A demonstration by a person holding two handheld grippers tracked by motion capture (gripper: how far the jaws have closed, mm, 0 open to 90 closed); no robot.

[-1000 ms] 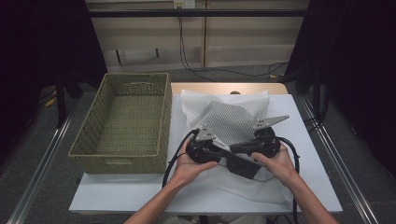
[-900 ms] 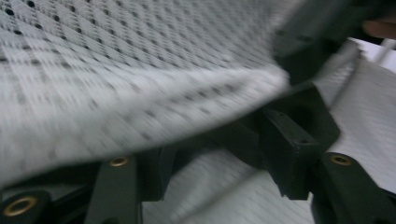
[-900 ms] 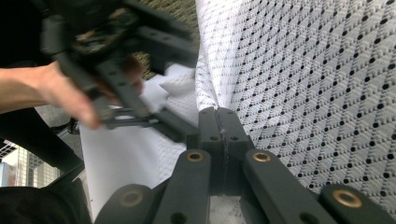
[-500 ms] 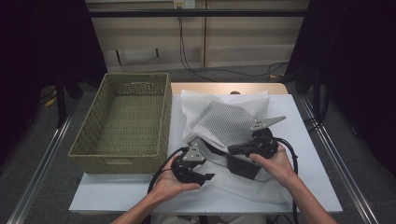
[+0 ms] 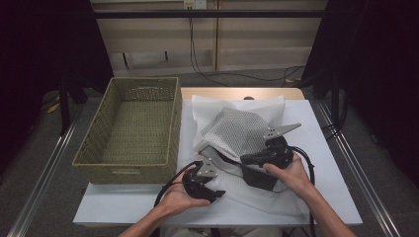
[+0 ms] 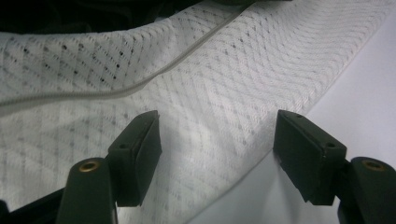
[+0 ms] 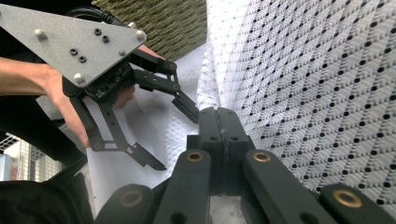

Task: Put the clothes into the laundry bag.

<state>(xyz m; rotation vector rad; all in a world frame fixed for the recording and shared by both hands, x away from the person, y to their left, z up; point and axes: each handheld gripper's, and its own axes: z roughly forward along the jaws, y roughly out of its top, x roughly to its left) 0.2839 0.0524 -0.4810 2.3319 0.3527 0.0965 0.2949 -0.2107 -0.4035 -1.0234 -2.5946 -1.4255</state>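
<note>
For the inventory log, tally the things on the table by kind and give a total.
White mesh garment: 1
Woven basket: 1
Hand-held tools: 2, the left tool open, the right tool shut on the white mesh garment
Total: 4

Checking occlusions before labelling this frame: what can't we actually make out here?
- Right gripper: jaws pressed together against the mesh garment; whether fabric is pinched between them is hidden by the jaws themselves.
- Dark patch under the right hand, high view: partly covered by the hand, identity unclear.
- Basket: near inner wall hidden by its own rim.
- Left gripper view: garment cut off by frame edges.
</note>
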